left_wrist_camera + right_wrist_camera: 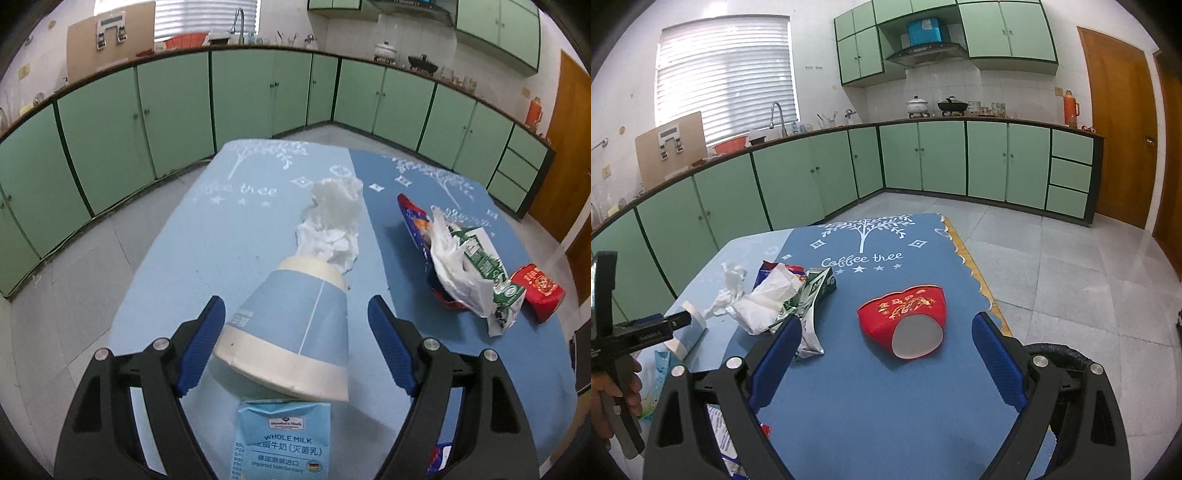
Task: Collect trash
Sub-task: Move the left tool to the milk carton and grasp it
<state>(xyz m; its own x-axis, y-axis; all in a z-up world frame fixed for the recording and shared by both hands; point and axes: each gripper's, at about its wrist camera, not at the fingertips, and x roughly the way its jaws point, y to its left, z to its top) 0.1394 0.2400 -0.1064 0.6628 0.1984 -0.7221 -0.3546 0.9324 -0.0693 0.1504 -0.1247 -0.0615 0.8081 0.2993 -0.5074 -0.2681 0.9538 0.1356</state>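
Milk carton (282, 439), then blue paper cup (291, 325) lying between left gripper's (295, 332) spread jaws.

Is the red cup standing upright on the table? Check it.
No: in the right wrist view the red cup lies on its side on the blue cloth, its grey base turned toward the camera.

green cabinets (942, 158) | orange flask (1071, 105) on counter | wooden door (1115, 122), possibly shut
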